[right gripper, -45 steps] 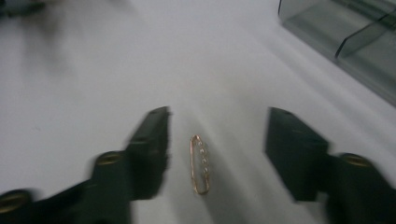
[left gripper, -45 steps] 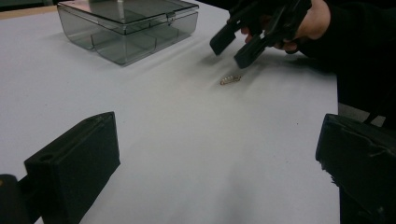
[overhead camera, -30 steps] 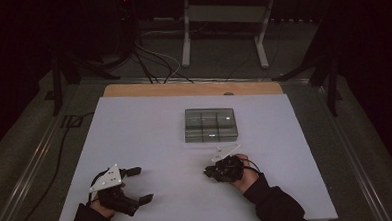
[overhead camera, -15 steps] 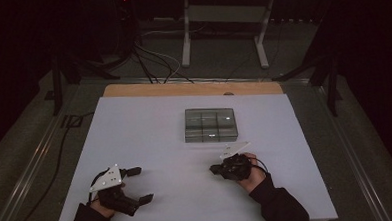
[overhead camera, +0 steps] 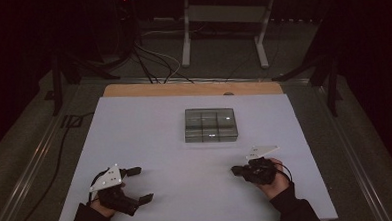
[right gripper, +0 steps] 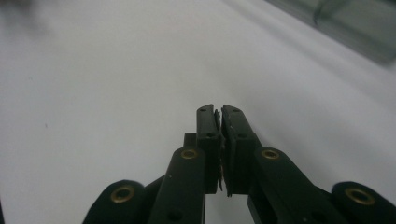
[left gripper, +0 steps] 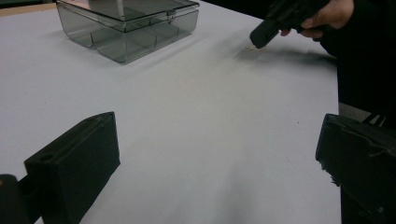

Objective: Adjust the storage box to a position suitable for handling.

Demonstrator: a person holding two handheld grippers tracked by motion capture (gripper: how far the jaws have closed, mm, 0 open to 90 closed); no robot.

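Smoke-grey transparent plastic compartment box [overhead camera: 210, 125] sits with its lid down on the white table sheet [overhead camera: 149, 127], a little beyond the middle of the table and nearer the far wooden edge [overhead camera: 193, 88] than the person's side. Thin dividers show through the lid and split it into several cells; what they hold cannot be made out. From the left gripper view the same box [left gripper: 126, 28] stands at the upper left, its hinged lid resting flush on the walls. Well apart from the box, the left gripper [overhead camera: 137, 184] lies low near the table's near left corner, its two black jaws spread wide with bare white sheet between them, grasping nothing. The right gripper [overhead camera: 235, 171] is held in the person's right hand [overhead camera: 271, 177] on the near right side of the table, nearer the box than the left one yet clear of it, tips pointing across the table to the left. In the right gripper view the right gripper [right gripper: 219, 111] shows its jaws clenched pad against pad, with nothing visible between them, and the box wall crosses the upper right corner, blurred.
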